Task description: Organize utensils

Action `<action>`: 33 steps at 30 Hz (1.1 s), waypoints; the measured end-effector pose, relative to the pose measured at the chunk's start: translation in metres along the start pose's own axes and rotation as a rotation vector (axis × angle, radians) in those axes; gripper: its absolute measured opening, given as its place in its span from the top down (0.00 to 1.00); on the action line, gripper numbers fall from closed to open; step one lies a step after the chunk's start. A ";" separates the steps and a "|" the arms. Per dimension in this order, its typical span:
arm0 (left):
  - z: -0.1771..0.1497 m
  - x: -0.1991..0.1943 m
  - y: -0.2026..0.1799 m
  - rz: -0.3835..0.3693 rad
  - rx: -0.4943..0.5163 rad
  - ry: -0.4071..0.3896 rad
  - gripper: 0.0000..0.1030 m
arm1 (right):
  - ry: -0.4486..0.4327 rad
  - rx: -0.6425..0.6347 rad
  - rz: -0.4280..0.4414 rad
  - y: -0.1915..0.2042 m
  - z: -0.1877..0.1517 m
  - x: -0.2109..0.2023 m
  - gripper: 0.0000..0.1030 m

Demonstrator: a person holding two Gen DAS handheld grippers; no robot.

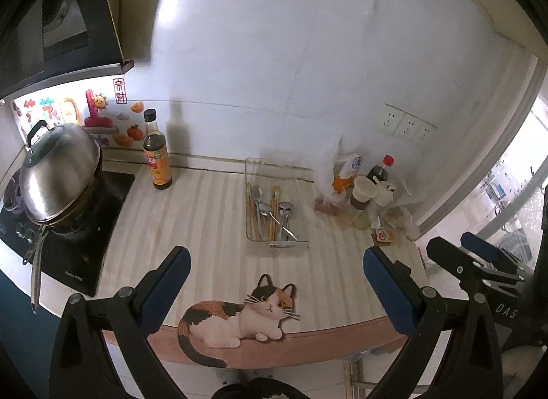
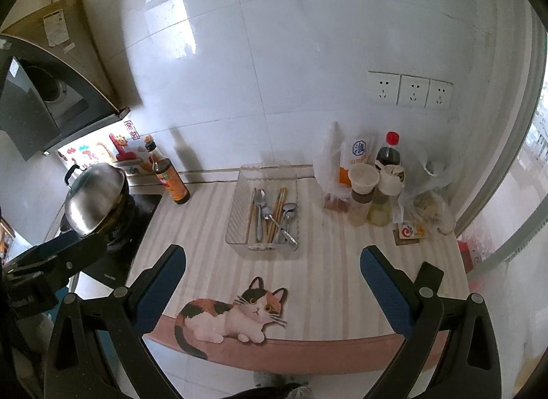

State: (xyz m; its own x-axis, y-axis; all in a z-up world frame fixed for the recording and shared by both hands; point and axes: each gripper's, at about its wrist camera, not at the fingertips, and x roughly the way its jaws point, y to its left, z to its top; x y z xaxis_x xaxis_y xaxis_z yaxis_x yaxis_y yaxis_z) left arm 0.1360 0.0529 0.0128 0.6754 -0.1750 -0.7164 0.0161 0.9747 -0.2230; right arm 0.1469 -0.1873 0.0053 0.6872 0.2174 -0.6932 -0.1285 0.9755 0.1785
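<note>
A clear plastic tray sits on the striped counter near the back wall. It holds several metal spoons and wooden chopsticks, lying lengthwise. My left gripper is open and empty, held above the counter's front edge, short of the tray. My right gripper is open and empty too, at about the same distance from the tray. The right gripper also shows at the right edge of the left wrist view.
A dark sauce bottle stands left of the tray. A lidded steel pot sits on the black stove at left. Condiment bottles, cups and plastic bags crowd the right. A cat sticker marks the front edge.
</note>
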 end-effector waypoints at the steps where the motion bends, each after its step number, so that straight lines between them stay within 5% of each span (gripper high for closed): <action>1: 0.000 0.001 0.000 0.002 -0.002 0.002 0.00 | 0.002 -0.002 -0.003 -0.001 0.001 0.001 0.00; 33: -0.001 -0.001 -0.007 0.051 0.028 0.005 0.00 | 0.020 -0.037 0.012 -0.006 0.002 0.008 0.00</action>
State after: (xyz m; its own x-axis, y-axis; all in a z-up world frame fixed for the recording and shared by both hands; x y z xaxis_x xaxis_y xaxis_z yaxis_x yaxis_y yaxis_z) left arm 0.1347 0.0457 0.0143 0.6721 -0.1254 -0.7297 0.0019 0.9858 -0.1676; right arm 0.1551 -0.1918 -0.0001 0.6709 0.2295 -0.7052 -0.1632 0.9733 0.1615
